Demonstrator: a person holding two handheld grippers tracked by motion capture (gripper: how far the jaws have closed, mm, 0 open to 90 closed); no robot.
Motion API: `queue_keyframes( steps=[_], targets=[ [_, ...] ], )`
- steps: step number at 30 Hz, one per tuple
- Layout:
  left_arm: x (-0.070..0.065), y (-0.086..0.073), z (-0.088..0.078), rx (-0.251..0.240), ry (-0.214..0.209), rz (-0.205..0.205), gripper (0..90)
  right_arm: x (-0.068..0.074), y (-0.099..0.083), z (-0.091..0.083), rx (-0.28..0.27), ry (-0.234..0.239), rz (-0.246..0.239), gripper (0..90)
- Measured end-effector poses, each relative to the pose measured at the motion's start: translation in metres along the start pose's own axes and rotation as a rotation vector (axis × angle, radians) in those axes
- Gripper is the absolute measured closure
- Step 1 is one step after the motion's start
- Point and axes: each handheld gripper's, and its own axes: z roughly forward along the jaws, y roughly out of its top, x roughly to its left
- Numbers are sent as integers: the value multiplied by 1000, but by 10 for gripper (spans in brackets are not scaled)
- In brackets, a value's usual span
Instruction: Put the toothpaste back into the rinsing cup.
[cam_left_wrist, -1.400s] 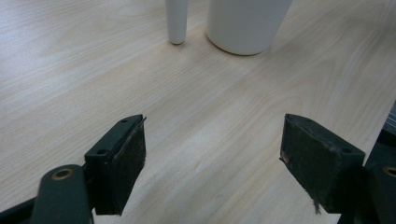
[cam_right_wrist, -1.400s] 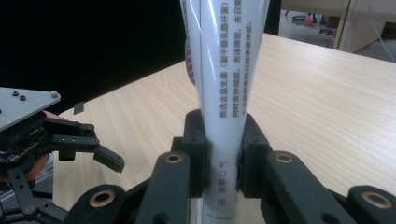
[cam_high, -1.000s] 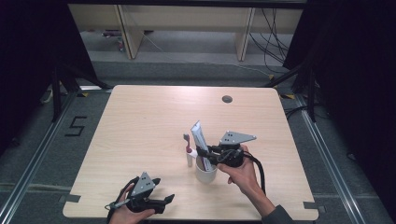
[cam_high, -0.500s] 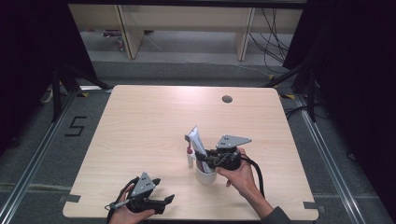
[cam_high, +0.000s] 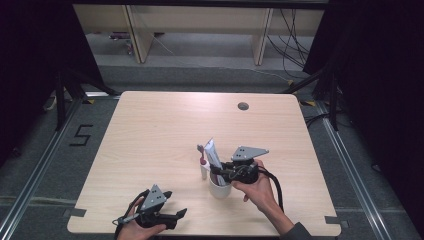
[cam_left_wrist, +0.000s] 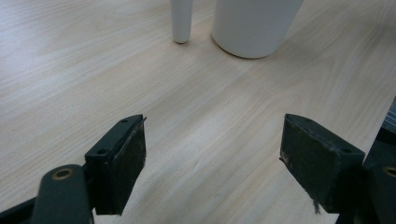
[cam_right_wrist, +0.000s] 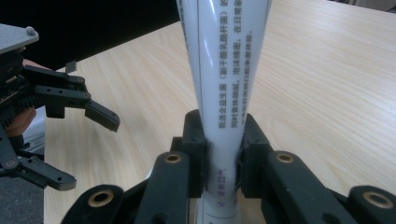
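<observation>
The right gripper (cam_high: 220, 172) has its two black jaws pressed closed on a white toothpaste tube (cam_right_wrist: 224, 70), low on the tube's body, and the tube rises between the pads, smooth and glossy, with small dark printed lettering along it. In the high view this tube (cam_high: 212, 152) stands tilted, its flat crimped end upward, and its lower end goes down into a white cup (cam_high: 220, 189) directly under the right gripper. The cup is round with plain, matte walls; whether anything else is inside it I cannot tell. Just beside the cup, on the side away from the right hand, a toothbrush (cam_high: 202, 162) with a white handle stands up, its head on top. In the left gripper view the handle's rounded end (cam_left_wrist: 180, 21) is close to the cup (cam_left_wrist: 252, 25), just beside it on the wood. The left gripper (cam_high: 172, 216) is well apart from the cup, low over the table's (cam_high: 150, 130) near edge, with its jaws wide open and nothing between the pads (cam_left_wrist: 133, 158). The table is pale wood with fine straight grain and rounded corners.
</observation>
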Motion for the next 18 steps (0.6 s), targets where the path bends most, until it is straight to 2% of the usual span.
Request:
queue_keyframes(
  steps=[1,2,7,8,10,11,12,14,16,17,18],
  targets=[
    [1,1,0,4,0,3,222,0,0,0,9,16,12,767],
    [1,1,0,6,3,2,222,0,-1,-1,19,7,-8,767],
    [1,1,0,5,0,4,222,1,-2,0,35,23,11,766],
    [1,1,0,8,3,3,222,1,-3,-1,46,2,4,766],
    [0,0,0,0,0,1,222,0,-3,-1,42,-2,-11,766],
    [0,0,-1,6,2,2,222,2,-4,-1,51,-1,7,766],
    [0,1,0,1,-1,2,222,1,-5,0,37,-2,-10,765],
    [0,1,0,8,1,3,222,0,-5,-1,48,-5,-20,765],
    [0,0,0,1,-1,1,222,1,-5,-1,54,2,-10,764],
    [0,0,0,2,0,2,222,3,-5,-1,62,3,10,764],
    [0,1,0,12,3,3,222,3,-5,-2,64,0,6,763]
  ],
)
